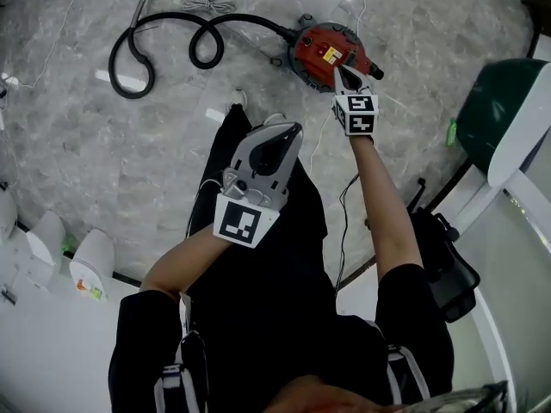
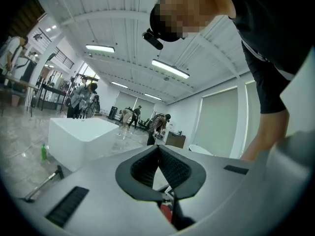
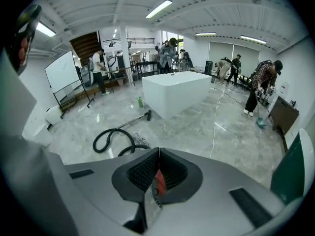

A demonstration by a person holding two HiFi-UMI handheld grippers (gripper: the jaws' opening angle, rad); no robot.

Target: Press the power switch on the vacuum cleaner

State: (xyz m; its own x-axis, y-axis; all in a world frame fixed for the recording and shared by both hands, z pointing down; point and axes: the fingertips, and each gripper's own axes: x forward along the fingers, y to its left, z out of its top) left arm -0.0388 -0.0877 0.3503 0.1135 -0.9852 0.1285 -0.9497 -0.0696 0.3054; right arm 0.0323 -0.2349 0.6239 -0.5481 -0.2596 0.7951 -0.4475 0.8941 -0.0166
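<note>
- Right gripper (image 1: 342,74) is pressed together, its tips meeting in a single line in its own view (image 3: 158,151). It holds nothing, and only a red sliver of the vacuum cleaner (image 1: 325,52) shows past the jaws.
- From the head view the vacuum cleaner sits on the floor (image 1: 103,144) straight ahead of me. Its hose (image 1: 164,46) is coiled off to the left, and my right gripper's tips are at the body's near edge, just beside the yellow label (image 1: 331,54).
- I cannot make out the power switch itself. It is probably on the top of the red body close to my tips, so I would want to confirm its place before pushing.
- I judge the press goes best with the jaws closed as they are, giving one blunt point. I would bring it squarely down onto the switch and push along the gripper's own axis, not at a slant.
- A slanted push could make the tips skid on the rounded shell or roll the vacuum cleaner away, so the force should be short and firm.
- Left gripper (image 1: 291,129) is also pressed shut and empty, its own view (image 2: 158,149) showing the jaws meeting. It hangs near my body, well apart from the vacuum cleaner, and is best left there, clear of the hose.
</note>
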